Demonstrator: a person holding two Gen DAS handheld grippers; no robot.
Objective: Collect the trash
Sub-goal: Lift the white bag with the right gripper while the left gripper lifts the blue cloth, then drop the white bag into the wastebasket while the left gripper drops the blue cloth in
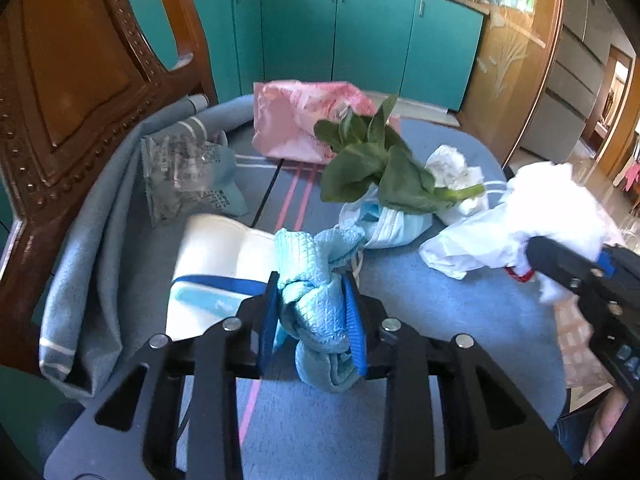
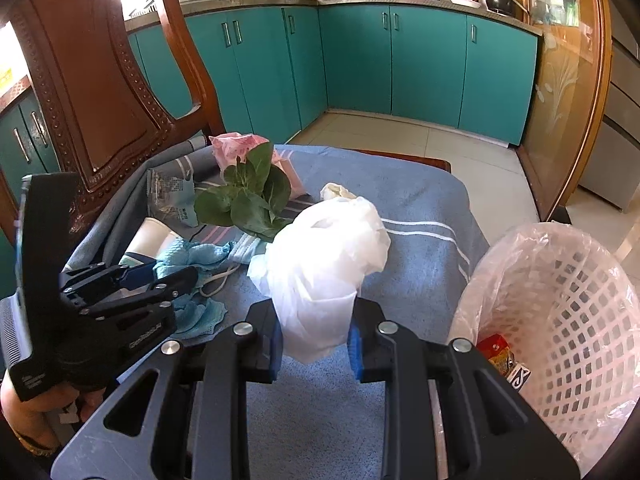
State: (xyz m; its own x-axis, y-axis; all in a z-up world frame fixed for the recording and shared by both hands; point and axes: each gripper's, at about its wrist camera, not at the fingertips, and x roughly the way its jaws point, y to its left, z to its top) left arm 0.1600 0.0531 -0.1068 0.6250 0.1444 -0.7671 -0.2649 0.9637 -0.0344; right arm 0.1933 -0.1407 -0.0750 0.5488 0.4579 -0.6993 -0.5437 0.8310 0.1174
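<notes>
My left gripper [image 1: 310,284] is shut on a crumpled light-blue cloth [image 1: 320,320] that rests on the blue striped table cover [image 2: 420,216]. My right gripper [image 2: 316,308] is shut on a white plastic bag [image 2: 324,248], held just above the cover. Behind the cloth lie a blue face mask [image 1: 392,224], a leafy green vegetable [image 1: 372,164], a crumpled tissue [image 1: 448,164], a pink plastic bag [image 1: 296,120], a clear wrapper [image 1: 180,176] and a white paper pack [image 1: 216,264]. The white lattice trash basket [image 2: 560,300] with a plastic liner stands at the right, holding a red packet [image 2: 496,350].
A carved wooden chair back [image 1: 80,80] rises at the left edge of the cover. Teal kitchen cabinets [image 2: 360,60] line the far wall, and a tiled floor [image 2: 440,144] lies beyond the table. The basket sits close beside my right gripper.
</notes>
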